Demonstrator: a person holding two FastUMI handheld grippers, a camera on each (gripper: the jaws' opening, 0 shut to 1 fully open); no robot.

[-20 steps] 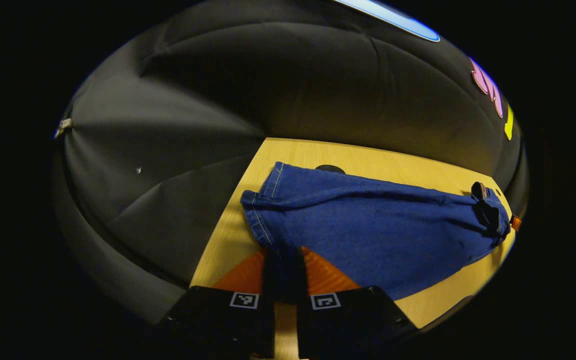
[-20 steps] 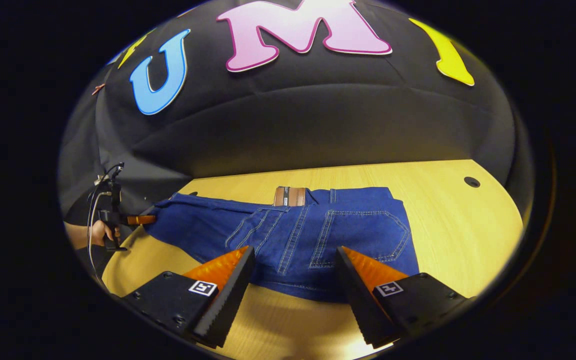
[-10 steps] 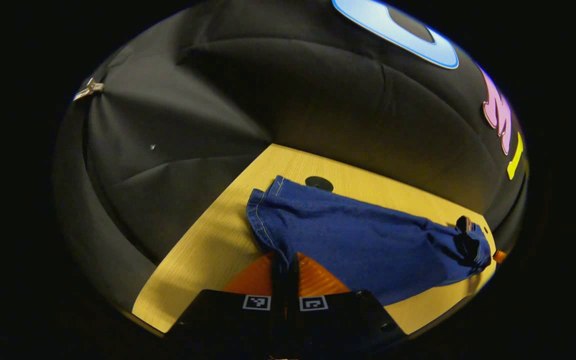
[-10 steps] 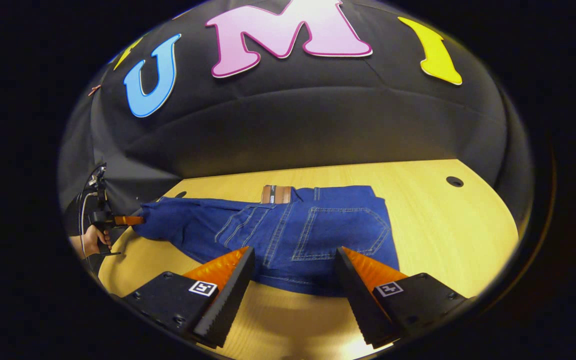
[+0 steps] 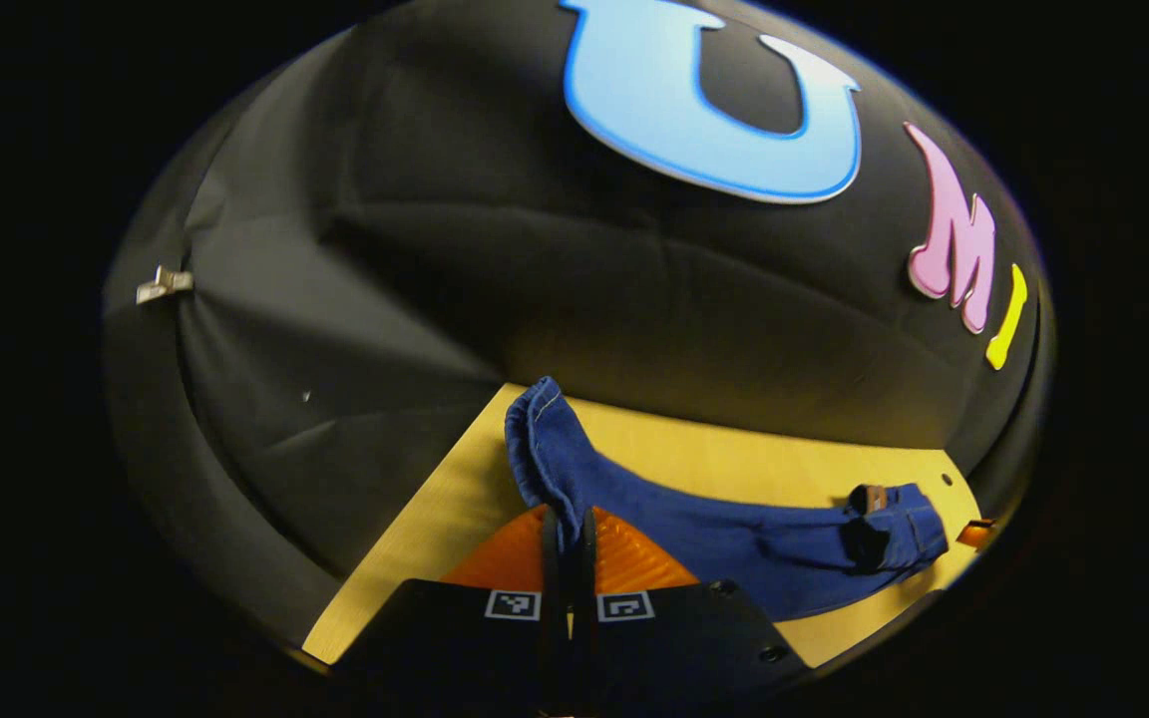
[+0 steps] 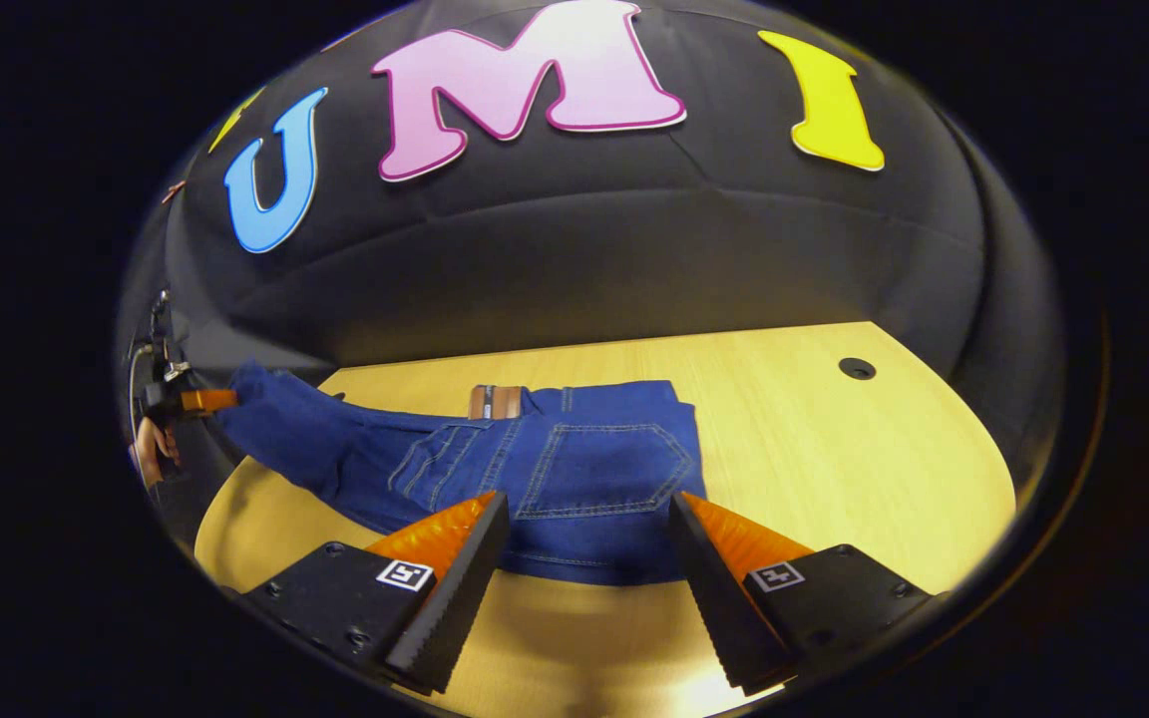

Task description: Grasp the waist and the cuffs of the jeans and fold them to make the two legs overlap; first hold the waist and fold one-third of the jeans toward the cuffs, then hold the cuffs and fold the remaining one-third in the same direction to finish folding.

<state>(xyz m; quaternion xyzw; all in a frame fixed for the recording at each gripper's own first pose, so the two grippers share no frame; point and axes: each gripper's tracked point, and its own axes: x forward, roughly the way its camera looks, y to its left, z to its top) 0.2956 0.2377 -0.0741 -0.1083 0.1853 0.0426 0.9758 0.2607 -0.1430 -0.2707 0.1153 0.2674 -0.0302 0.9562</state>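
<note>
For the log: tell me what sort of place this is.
Probably a staged recording booth, not a home: black cloth wall on all sides, a bare wooden table with a cable hole, and one pair of jeans.

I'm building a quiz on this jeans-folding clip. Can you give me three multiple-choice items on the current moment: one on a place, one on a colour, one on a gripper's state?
1. Where does the waist of the jeans lie?
A. on the wooden table
B. hanging on the booth wall
C. on the floor

2. What colour is the patch at the waistband?
A. green
B. brown
C. white

3. How does the right gripper stand?
A. shut on the waist
B. shut on a cuff
C. open, a finger on each side of the waist's near edge

Answers:
1 A: the right gripper view shows the pocketed end flat on the table.
2 B: it shows brown against the blue denim.
3 C: a wide gap lies between its fingers, whereas the left gripper is shut on the cuff end.
</note>
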